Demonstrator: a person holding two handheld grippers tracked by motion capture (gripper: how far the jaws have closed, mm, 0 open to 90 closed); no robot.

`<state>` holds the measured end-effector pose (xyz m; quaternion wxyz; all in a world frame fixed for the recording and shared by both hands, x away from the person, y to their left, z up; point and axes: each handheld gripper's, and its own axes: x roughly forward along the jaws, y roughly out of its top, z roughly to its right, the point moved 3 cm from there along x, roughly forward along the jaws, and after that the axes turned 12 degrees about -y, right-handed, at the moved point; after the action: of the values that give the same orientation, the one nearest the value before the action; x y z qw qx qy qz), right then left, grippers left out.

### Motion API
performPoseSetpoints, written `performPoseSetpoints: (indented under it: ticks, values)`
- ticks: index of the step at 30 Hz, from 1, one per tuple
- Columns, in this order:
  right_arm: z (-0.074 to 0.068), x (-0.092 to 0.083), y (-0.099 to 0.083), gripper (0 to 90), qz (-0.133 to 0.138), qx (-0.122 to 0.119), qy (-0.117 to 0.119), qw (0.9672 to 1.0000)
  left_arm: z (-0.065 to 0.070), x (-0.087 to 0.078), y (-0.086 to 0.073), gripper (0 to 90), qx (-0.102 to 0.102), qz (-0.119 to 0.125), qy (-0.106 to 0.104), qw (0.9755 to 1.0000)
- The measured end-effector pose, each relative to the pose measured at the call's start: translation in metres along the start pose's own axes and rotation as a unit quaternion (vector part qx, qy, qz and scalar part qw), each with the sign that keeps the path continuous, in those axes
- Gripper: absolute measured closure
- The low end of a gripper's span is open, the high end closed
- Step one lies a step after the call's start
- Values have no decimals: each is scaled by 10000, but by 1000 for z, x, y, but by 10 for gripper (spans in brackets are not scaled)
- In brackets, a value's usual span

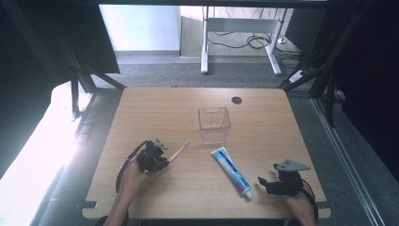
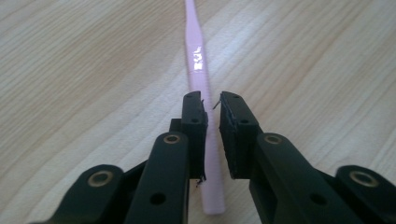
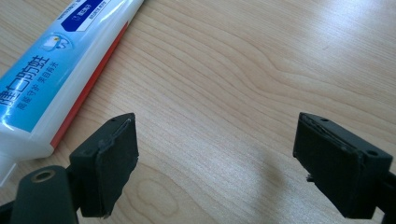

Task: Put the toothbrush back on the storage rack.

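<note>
My worry is the pink toothbrush [image 2: 200,70]: my left gripper [image 2: 212,105] has its jaws only narrowly parted astride the handle, and I see a sliver of gap on each side, so the pads are not pressing it. If I lift now, I judge the handle stays on the wooden table [image 1: 155,117] or skids sideways, since it is thin and smooth. The brush lies flat, its head pointing toward the clear plastic box [image 1: 214,118], well apart from it. My left hand [image 1: 134,176] holds the gripper low and nearly level along the handle. My right gripper [image 3: 215,140] hovers wide open and empty just beside the toothpaste tube [image 1: 231,170], near its cap end.
</note>
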<state>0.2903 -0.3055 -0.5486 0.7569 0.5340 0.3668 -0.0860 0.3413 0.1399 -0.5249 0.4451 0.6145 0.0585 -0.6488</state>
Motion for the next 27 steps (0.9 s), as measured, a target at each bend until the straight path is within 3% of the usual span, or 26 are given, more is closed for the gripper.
performPoseSetpoints:
  ticks: [9, 14, 27]
  values:
    - [1, 0, -1, 145, -8, -1, 8, 10000, -9, 4, 19, 744, -81, -416, -24, 9991]
    - [1, 0, 0, 145, 4, -4, 8, 10000, -10, 12, 32, 722, -24, -728, -8, 9973]
    - [2, 0, 0, 145, 2, -8, 7, 10000, -12, 27, 47, 710, -174, -1068, -40, 9941]
